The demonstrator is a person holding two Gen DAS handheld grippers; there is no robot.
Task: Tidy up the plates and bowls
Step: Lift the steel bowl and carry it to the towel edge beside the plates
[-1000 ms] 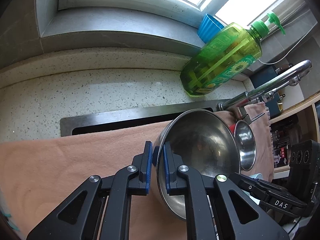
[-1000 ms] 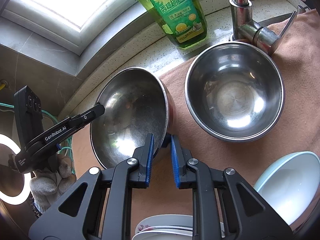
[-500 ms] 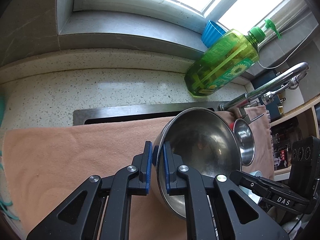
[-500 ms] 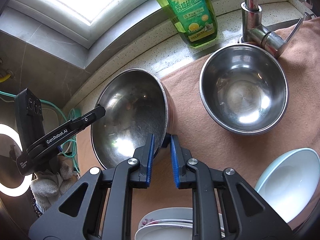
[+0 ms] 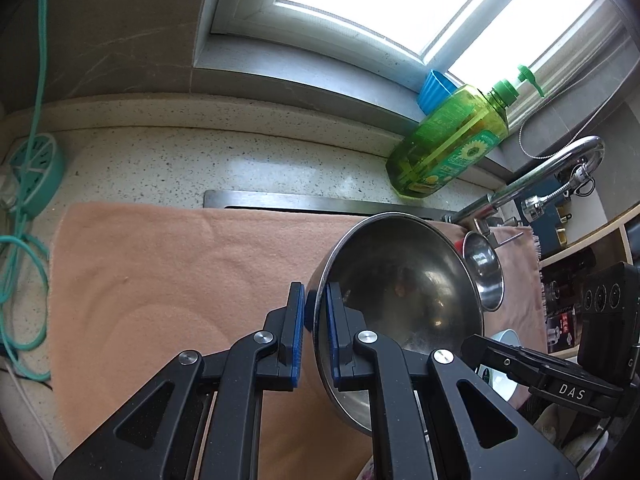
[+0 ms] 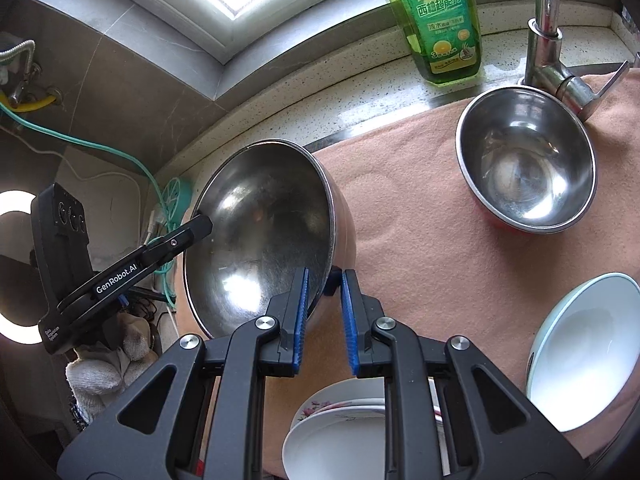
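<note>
A large steel bowl (image 5: 400,292) is held tilted above the peach towel (image 5: 160,280). My left gripper (image 5: 314,308) is shut on its left rim. My right gripper (image 6: 323,292) is shut on the opposite rim of the same bowl (image 6: 260,236). A smaller steel bowl (image 6: 528,160) with a red outside sits on the towel by the faucet, also in the left wrist view (image 5: 482,272). A pale blue bowl (image 6: 584,352) lies at the right. Stacked white plates (image 6: 340,428) lie under my right gripper.
A green dish soap bottle (image 6: 440,20) stands on the speckled counter (image 5: 160,160) by the window ledge. A chrome faucet (image 6: 548,52) rises behind the small bowl. A blue cup (image 5: 434,90) sits on the sill. A teal cable and reel (image 5: 28,176) lie at the left.
Both grippers have carried the large bowl leftward, away from the faucet and small bowl. More towel and the teal reel have come into view.
</note>
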